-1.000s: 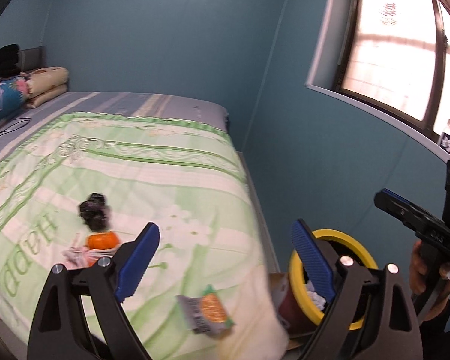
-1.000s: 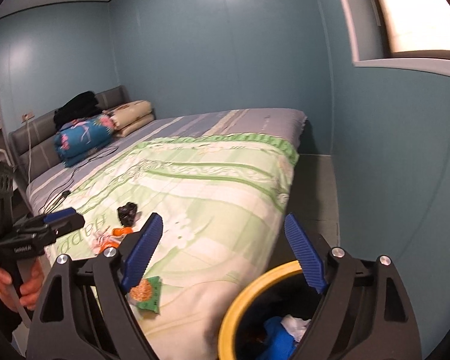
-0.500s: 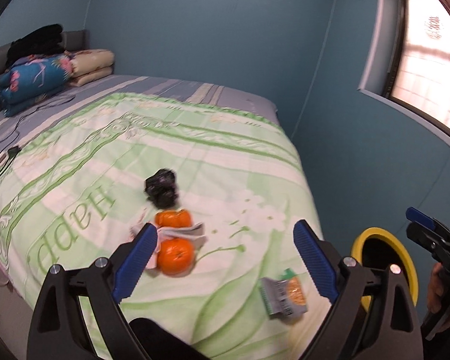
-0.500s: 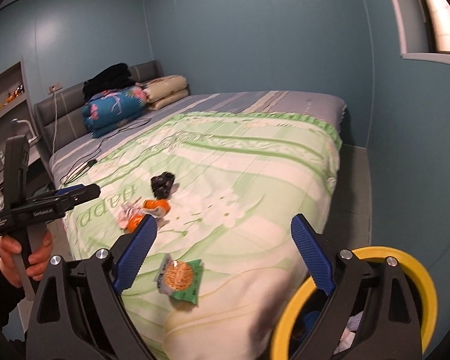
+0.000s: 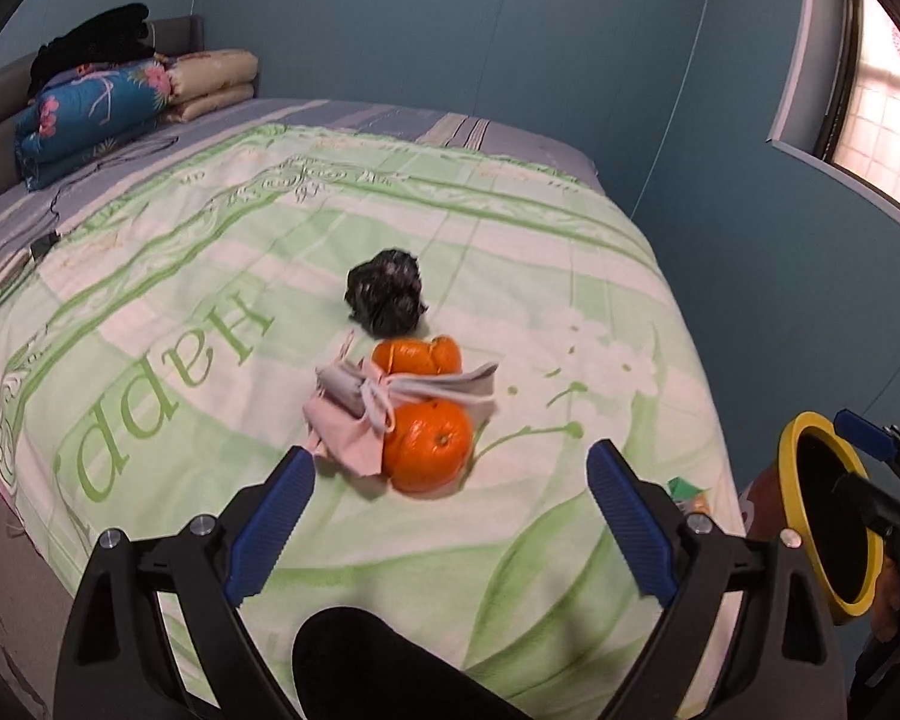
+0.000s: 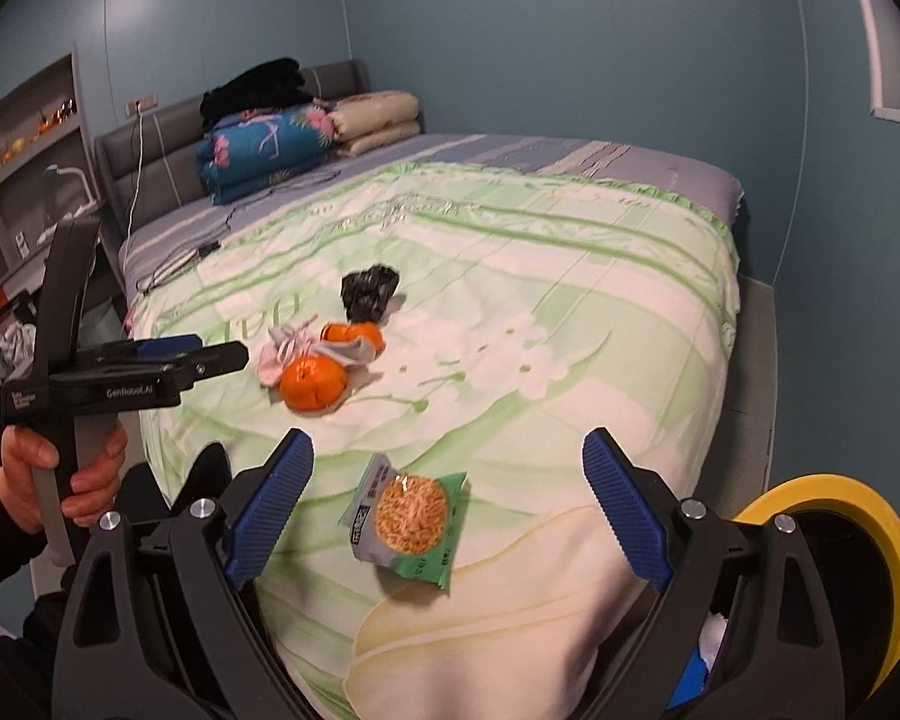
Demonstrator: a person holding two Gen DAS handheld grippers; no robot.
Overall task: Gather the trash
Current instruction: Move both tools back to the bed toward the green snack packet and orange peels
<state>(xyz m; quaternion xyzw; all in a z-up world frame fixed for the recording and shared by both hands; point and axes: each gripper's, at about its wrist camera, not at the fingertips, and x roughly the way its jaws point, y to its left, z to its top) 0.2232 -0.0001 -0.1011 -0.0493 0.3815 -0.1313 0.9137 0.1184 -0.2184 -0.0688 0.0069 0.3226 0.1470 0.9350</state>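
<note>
On the green quilt point(image 5: 540, 276) lie a crumpled black wrapper point(image 5: 384, 293), an orange peel point(image 5: 417, 355), a pink-grey tissue point(image 5: 354, 405) and a whole orange point(image 5: 429, 445). My left gripper point(image 5: 450, 480) hovers open just in front of the orange, nothing between its fingers. A green snack packet point(image 6: 408, 519) lies near the bed's corner. My right gripper point(image 6: 447, 489) stands open above that packet without touching it. The yellow-rimmed bin point(image 6: 852, 564) stands on the floor at the right; it is also in the left wrist view point(image 5: 825, 510).
Folded blankets and pillows point(image 6: 270, 138) are stacked by the grey headboard point(image 6: 144, 150), with a cable point(image 5: 36, 246) trailing over the bed. A shelf unit point(image 6: 24, 138) stands at the left, a window point(image 5: 888, 114) at the right. A hand point(image 6: 48, 468) holds the left gripper's handle.
Both grippers have swung left from the bin toward the bed and sunk lower. The oranges and the snack packet now appear larger and closer between the fingers.
</note>
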